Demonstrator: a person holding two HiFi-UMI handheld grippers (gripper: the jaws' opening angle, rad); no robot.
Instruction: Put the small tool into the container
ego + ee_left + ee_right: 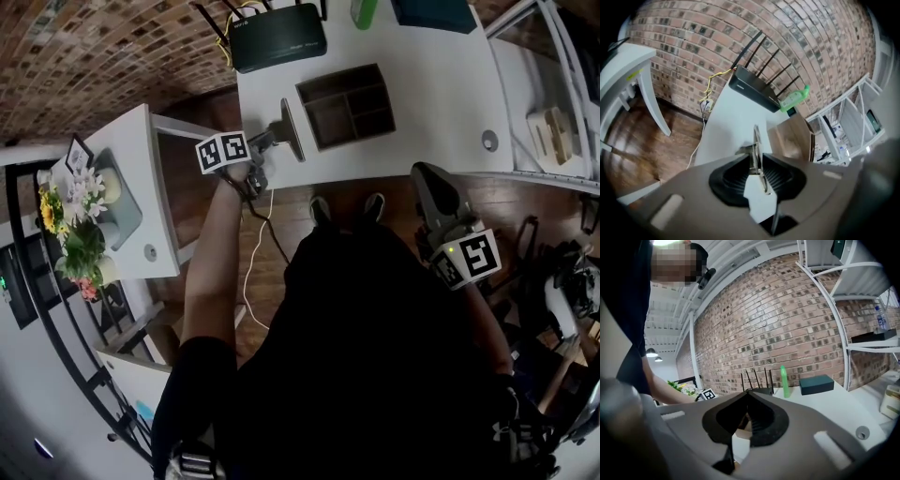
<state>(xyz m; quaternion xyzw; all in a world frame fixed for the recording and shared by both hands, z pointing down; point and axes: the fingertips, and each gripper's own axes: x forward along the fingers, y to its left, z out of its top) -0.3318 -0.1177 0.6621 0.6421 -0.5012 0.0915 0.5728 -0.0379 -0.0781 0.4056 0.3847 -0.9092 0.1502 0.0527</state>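
At the near left part of the white table (422,94), the left gripper (289,131) points down at the tabletop, just beside the left wall of the wooden container (349,94). In the left gripper view, its jaws are closed on the small tool (756,140), a thin metal piece that stands on its edge between the two black pads and sticks out a little past the tips of the left gripper (757,149). The tool is therefore in the gripper, above the table and outside the container (792,140), which lies just to the right of it. The compartments of the container look empty in the head view.

The right gripper (429,183) is at the near right edge of the table, well apart from the container. In the right gripper view, the jaws of the right gripper (749,395) are together at the tips, and I see nothing between them.

On the far side of the table there are a black router (278,36) with antennas, a green bottle (364,9) and a dark box (433,14). To the left, a white side table (141,187) carries flowers (75,216).
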